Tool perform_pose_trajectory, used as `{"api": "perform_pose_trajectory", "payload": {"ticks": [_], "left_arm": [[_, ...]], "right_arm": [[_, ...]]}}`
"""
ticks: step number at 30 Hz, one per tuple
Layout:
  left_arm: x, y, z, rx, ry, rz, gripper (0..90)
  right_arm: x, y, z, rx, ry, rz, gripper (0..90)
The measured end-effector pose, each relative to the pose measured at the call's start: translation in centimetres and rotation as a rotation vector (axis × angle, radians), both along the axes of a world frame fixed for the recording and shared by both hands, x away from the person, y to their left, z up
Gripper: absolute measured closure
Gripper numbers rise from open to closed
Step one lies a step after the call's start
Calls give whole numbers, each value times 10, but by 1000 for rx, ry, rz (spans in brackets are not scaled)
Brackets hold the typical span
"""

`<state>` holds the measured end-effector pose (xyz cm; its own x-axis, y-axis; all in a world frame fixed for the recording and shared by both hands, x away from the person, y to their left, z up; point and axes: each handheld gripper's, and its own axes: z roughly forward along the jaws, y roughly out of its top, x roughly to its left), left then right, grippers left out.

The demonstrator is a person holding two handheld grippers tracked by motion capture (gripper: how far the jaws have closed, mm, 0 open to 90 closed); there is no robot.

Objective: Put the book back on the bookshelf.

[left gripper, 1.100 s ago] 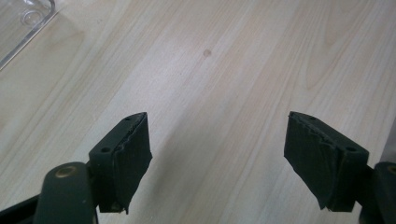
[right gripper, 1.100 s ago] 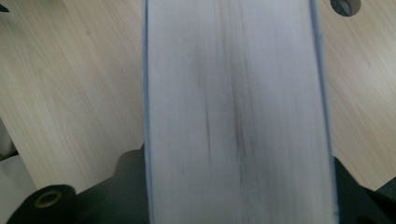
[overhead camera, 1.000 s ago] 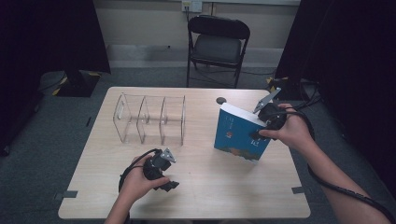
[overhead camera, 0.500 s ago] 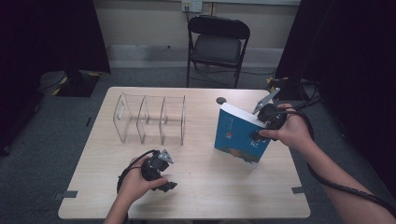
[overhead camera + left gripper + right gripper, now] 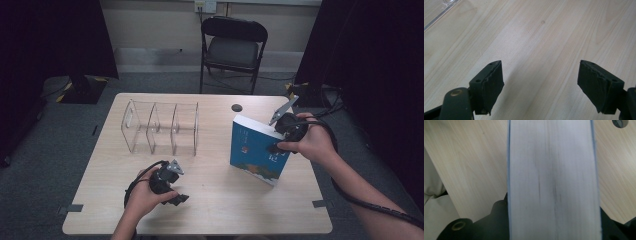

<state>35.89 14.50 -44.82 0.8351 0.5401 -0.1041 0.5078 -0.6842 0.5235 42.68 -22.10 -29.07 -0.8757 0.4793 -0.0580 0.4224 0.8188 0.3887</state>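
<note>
Fingers [image 5: 492, 82] of the left gripper [image 5: 176, 198] stand wide over bare wood at the near left of the counter [image 5: 220, 210], nothing between them. Over to the right, the right gripper [image 5: 280, 145] has just been closing and now clamps the blue book [image 5: 257, 152], which stands upright on the counter, page edges [image 5: 552, 180] between its fingers. Farther left, a clear divider rack [image 5: 160, 127]; beyond the counter, a folding chair [image 5: 232, 45].

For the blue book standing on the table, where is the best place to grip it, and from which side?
Grip the blue book across its thickness at the page edge, coming from the right, as the right tool does. It stands on edge with covers upright, so the jaws can close on both covers. The left tool rests open on the table.
</note>
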Motion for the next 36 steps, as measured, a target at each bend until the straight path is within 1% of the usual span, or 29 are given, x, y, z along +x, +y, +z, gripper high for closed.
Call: {"api": "perform_pose_trajectory", "payload": {"ticks": [1, 2, 3, 4, 6, 8, 13, 16, 18, 20, 21, 23, 26, 29, 30, 31, 32, 33, 35, 36], "left_arm": [[0, 0, 0, -6, 1, 6, 204], [0, 1, 0, -2, 0, 1, 204], [0, 2, 0, -3, 2, 6, 205], [0, 2, 0, -2, 3, 6, 205], [0, 2, -1, -10, 1, 10, 205], [0, 3, -1, -2, 1, 7, 205], [0, 4, 0, -9, -1, 11, 205], [-1, 4, 0, -3, 7, 14, 204], [-1, 3, -1, -9, 7, 14, 205], [-1, 3, -1, 1, 5, 9, 205], [-1, 3, -1, 1, 7, 8, 205], [-1, 3, -1, 0, 7, 7, 205], [-2, 4, 0, -12, 3, 15, 205], [-2, 6, 1, -7, 1, 12, 204], [-2, 6, 1, -14, -1, 22, 205], [-2, 6, 1, -13, 1, 19, 205], [-2, 7, 1, -14, 0, 21, 205], [-2, 7, 1, -16, 0, 22, 205], [-2, 7, 2, -19, -3, 18, 205], [-2, 8, 2, -14, -6, 15, 205]], "right_arm": [[-1, 1, 1, -1, 1, 6, 612], [-2, 3, 1, 0, 2, 14, 612], [-4, 4, 1, 2, 4, 20, 612], [-4, 5, 1, 10, 7, 29, 612], [-6, 6, 2, 25, 19, 25, 612], [-9, 7, 3, 34, 17, 36, 612], [-17, 13, 12, 43, 16, 61, 612], [-21, 15, 15, 52, 15, 72, 612], [-24, 17, 16, 49, 9, 88, 612], [-27, 21, 15, 49, 14, 105, 612], [-28, 24, 15, 48, 18, 104, 612], [-30, 27, 14, 54, 26, 124, 612], [-35, 34, 14, 61, 39, 136, 612], [-38, 40, 13, 65, 37, 161, 612], [-40, 42, 13, 63, 33, 176, 612], [-41, 45, 13, 63, 27, 189, 612], [-42, 47, 13, 61, 32, 198, 612], [-43, 50, 12, 66, 28, 207, 611], [-45, 55, 11, 67, 25, 225, 612], [-46, 58, 11, 65, 25, 237, 611]]}}
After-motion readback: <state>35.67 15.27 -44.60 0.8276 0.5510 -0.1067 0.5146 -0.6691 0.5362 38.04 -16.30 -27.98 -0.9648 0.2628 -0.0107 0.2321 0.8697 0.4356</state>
